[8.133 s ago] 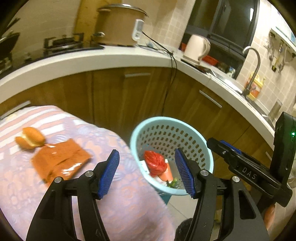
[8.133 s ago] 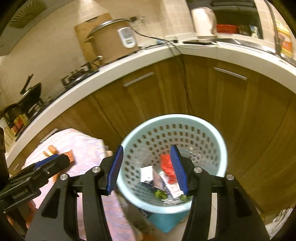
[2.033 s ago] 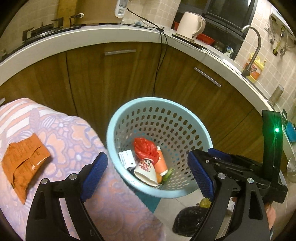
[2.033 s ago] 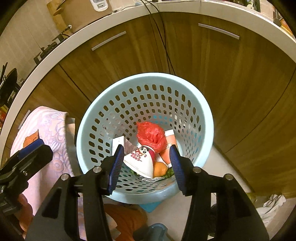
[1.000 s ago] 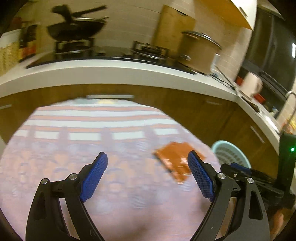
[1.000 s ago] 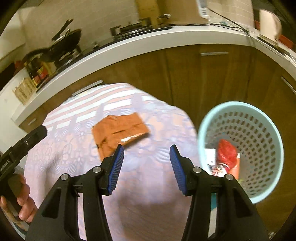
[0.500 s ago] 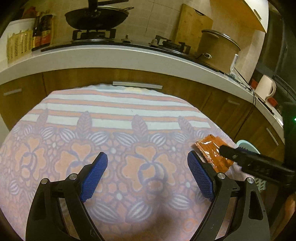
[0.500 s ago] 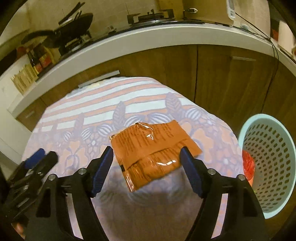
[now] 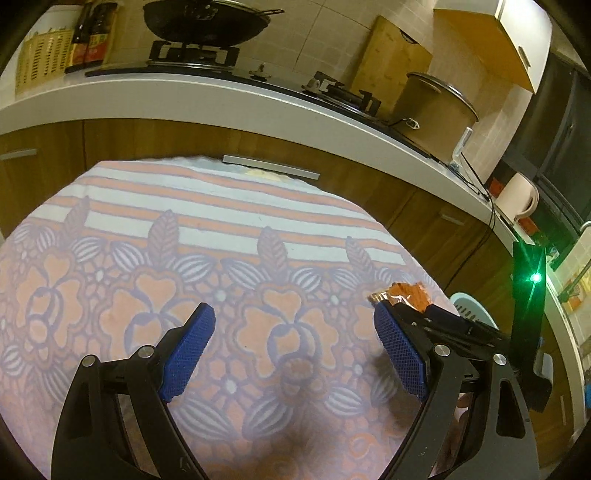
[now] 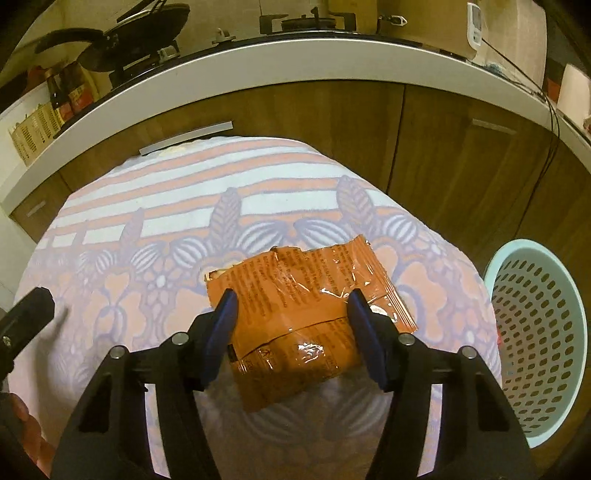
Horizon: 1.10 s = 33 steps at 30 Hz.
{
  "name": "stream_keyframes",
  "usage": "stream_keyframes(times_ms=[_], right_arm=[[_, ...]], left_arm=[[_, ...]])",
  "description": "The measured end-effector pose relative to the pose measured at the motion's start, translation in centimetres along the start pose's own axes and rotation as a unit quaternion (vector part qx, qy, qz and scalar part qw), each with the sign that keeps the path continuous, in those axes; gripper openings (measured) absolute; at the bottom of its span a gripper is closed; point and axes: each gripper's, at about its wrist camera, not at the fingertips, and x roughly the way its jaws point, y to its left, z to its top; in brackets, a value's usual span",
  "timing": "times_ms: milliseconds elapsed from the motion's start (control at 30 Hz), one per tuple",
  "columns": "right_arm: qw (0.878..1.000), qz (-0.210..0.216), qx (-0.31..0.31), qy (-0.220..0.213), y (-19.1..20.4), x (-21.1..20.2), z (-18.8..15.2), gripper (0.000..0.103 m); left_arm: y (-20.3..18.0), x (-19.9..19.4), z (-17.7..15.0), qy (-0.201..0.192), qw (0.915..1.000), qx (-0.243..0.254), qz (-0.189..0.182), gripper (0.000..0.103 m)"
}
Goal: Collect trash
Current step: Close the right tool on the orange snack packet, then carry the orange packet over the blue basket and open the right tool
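Left gripper (image 9: 291, 347), left wrist view: I see its 2 blue pads spread wide apart at lower centre, nothing between them, over the floral tablecloth (image 9: 221, 258). 1 orange wrapper (image 9: 408, 293) shows at right of centre, only its crumpled top edge visible behind the right pad. 1 light blue basket (image 9: 466, 306), a sliver of rim, sits at the right edge past the table. 1 black wok (image 9: 205, 20) stands on the stove at upper centre; 1 brown pot (image 9: 432, 110) at upper right on the white counter (image 9: 221, 96).

Right gripper (image 10: 291, 325), right wrist view: I see its 2 pads apart at lower centre, one on each side of the orange wrapper (image 10: 306, 295), which lies flat and wrinkled on the tablecloth (image 10: 147, 258) in the middle of the frame. I cannot tell whether the pads touch the wrapper. Basket (image 10: 535, 332), perforated wall, fills the right edge, lower than the table top and beside it. Left gripper's black tip (image 10: 26, 317) enters at the left edge.
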Motion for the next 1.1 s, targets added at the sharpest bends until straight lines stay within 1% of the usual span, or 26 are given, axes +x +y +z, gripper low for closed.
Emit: stream_keyframes(times_ms=[100,200,233,267,367,400,533,633,733,767,800,833,867,900,933,967,1033,1100], right_arm=[[0.999,0.027,0.034,-0.009,-1.3,-1.2,-0.6,0.058],[0.998,0.027,0.054,-0.016,-2.6,-2.5,-1.3,0.059],[0.998,0.026,0.054,-0.014,-2.9,-2.9,-1.6,0.061],[0.998,0.028,0.055,-0.009,-3.0,-3.0,-1.8,0.064],[0.996,0.058,0.064,0.014,-3.2,-2.6,-2.3,0.065],[0.996,0.059,0.068,0.014,-3.2,-2.5,-2.2,0.065],[0.996,0.064,0.061,0.013,-2.3,-2.0,-1.1,0.065],[0.996,0.055,0.067,0.019,-2.0,-0.9,0.1,0.065],[0.995,0.056,0.08,0.025,-1.9,0.5,1.0,0.065],[0.995,0.052,0.083,0.018,-1.9,0.6,1.1,0.065],[0.995,0.051,0.082,0.016,-1.8,0.7,1.2,0.059],[0.995,0.05,0.082,0.015,-1.8,0.8,1.3,0.057],[0.995,0.047,0.083,0.012,-1.8,0.8,1.4,0.053],[0.995,0.046,0.083,0.009,-1.8,0.8,1.4,0.043],[0.995,0.05,0.082,0.007,-2.0,0.7,1.4,0.038],[0.994,0.063,0.084,0.007,-2.0,0.7,1.3,0.032],[0.995,0.063,0.08,0.003,-1.7,0.6,1.3,0.027],[0.996,0.063,0.069,-0.003,-1.1,0.3,1.3,0.018]], left_arm=[[-0.1,-0.1,0.0,0.0,1.0,0.001,-0.002,0.085],[0.1,-0.2,0.0,0.001,0.9999,-0.005,-0.01,0.085],[0.1,-0.2,0.0,0.002,0.9999,-0.007,-0.012,0.085],[0.2,-0.2,0.0,0.002,0.9998,-0.009,-0.015,0.085],[0.0,-0.3,-0.1,0.002,0.9998,-0.008,-0.018,0.085],[-0.2,-0.4,-0.1,0.0,0.9999,-0.005,-0.016,0.085],[-0.7,-0.5,-0.3,-0.006,0.9999,0.009,-0.002,0.085],[-0.7,-0.5,-0.2,-0.005,0.9999,0.009,-0.004,0.085],[-0.6,-0.5,-0.2,-0.006,0.9999,0.009,-0.004,0.085],[-0.6,-0.5,-0.2,-0.006,0.9999,0.009,-0.004,0.085],[-0.6,-0.5,-0.2,-0.005,0.9999,0.009,-0.006,0.085],[-0.7,-0.5,-0.1,-0.005,0.9999,0.009,-0.006,0.085],[-0.7,-0.6,-0.2,-0.005,0.9999,0.01,-0.007,0.085],[-0.8,-0.6,-0.2,-0.005,0.9999,0.011,-0.007,0.085],[-0.9,-0.6,-0.2,-0.005,0.9999,0.013,-0.007,0.085],[-1.0,-0.6,-0.3,-0.005,0.9998,0.015,-0.008,0.085],[-1.2,-0.6,-0.4,-0.006,0.9998,0.02,-0.008,0.085],[-1.5,-0.7,-0.4,-0.009,0.9996,0.027,-0.002,0.085]])
